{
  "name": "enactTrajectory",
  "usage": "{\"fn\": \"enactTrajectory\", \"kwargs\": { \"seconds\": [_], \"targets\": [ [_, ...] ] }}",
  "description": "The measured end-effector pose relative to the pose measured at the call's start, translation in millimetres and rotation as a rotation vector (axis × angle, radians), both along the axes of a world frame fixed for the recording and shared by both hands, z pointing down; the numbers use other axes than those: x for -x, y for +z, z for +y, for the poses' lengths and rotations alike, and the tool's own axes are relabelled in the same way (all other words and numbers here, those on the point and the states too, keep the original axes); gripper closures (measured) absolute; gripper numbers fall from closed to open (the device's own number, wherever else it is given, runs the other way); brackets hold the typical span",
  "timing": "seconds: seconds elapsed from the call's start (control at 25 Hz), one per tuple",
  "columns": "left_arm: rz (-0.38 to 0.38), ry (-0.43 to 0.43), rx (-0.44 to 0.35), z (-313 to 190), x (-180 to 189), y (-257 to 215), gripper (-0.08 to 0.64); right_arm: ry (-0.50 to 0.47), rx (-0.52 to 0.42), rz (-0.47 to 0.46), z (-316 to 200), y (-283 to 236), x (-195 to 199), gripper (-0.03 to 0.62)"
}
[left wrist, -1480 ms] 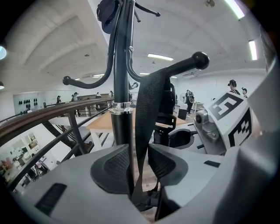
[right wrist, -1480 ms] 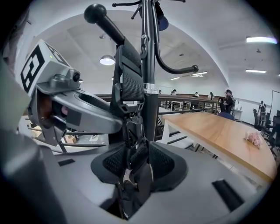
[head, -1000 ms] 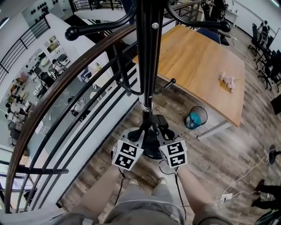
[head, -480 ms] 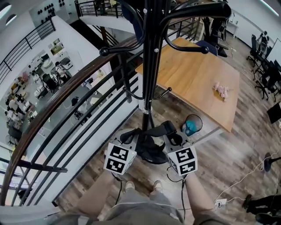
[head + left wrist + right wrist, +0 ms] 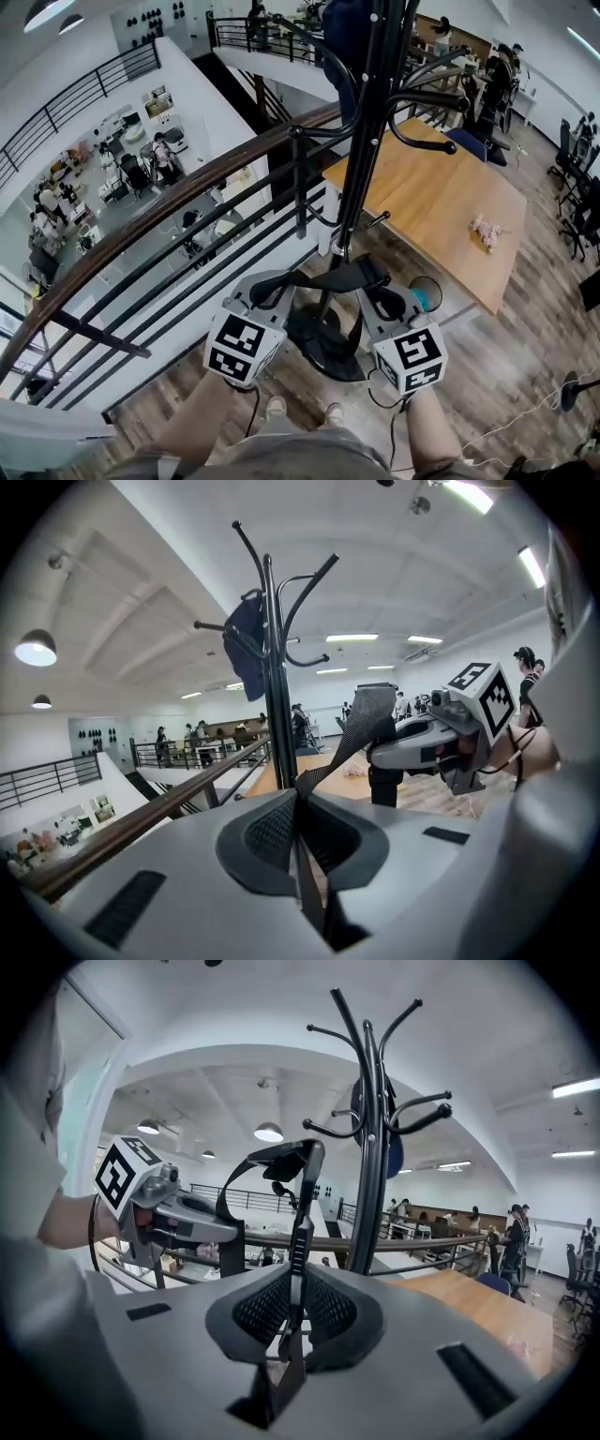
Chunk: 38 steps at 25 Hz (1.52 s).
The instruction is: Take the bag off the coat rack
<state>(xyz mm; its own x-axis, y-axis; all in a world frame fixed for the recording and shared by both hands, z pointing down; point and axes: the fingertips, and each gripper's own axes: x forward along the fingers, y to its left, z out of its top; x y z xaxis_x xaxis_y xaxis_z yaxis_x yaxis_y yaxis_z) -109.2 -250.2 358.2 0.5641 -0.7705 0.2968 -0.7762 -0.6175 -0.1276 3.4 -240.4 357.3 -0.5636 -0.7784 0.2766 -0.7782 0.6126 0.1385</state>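
Note:
A black bag (image 5: 325,330) hangs by its black strap (image 5: 323,277) low in front of the black coat rack (image 5: 367,141). My left gripper (image 5: 275,284) is shut on the strap's left part and my right gripper (image 5: 375,281) on its right part. In the left gripper view the webbing (image 5: 349,735) runs up from the left gripper (image 5: 300,803) to the right gripper (image 5: 436,742). In the right gripper view the right gripper (image 5: 295,1241) clamps the strap's buckle (image 5: 300,1227), with the left gripper (image 5: 178,1218) to the side. A blue item (image 5: 246,639) still hangs high on the rack.
A brown-topped railing (image 5: 187,202) runs just left of the rack, with a drop to a lower floor beyond. A wooden table (image 5: 441,202) with a pink toy (image 5: 487,231) stands to the right; a teal bin (image 5: 427,292) sits by it. Cables (image 5: 525,417) lie on the floor.
Both grippers have risen and spread apart with the strap stretched between them, and the bag has come up with it. The head view has tilted upward.

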Motion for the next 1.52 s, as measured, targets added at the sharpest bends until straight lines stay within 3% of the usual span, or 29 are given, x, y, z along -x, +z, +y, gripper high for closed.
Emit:
{"fn": "enactTrajectory", "kwargs": {
  "seconds": [0.32, 0.6, 1.12, 1.52],
  "targets": [
    [-0.016, -0.127, -0.100, 29.7, 61.4, -52.4, 0.543, -0.190, -0.078, -0.047, 10.6, -43.2, 61.2, 0.540],
    [0.008, -0.343, -0.124, 62.6, 126.5, -67.8, 0.543, -0.423, -0.091, -0.074, 24.1, -55.3, 132.1, 0.540],
    [-0.023, -0.693, -0.089, 150.7, 210.7, -47.2, 0.543, -0.812, -0.041, -0.107, 73.4, -32.4, 235.3, 0.540],
    [-0.024, -0.860, -0.005, 196.7, 258.1, -29.7, 0.543, -0.968, 0.084, -0.076, 114.9, -7.8, 294.9, 0.540]
  ]
}}
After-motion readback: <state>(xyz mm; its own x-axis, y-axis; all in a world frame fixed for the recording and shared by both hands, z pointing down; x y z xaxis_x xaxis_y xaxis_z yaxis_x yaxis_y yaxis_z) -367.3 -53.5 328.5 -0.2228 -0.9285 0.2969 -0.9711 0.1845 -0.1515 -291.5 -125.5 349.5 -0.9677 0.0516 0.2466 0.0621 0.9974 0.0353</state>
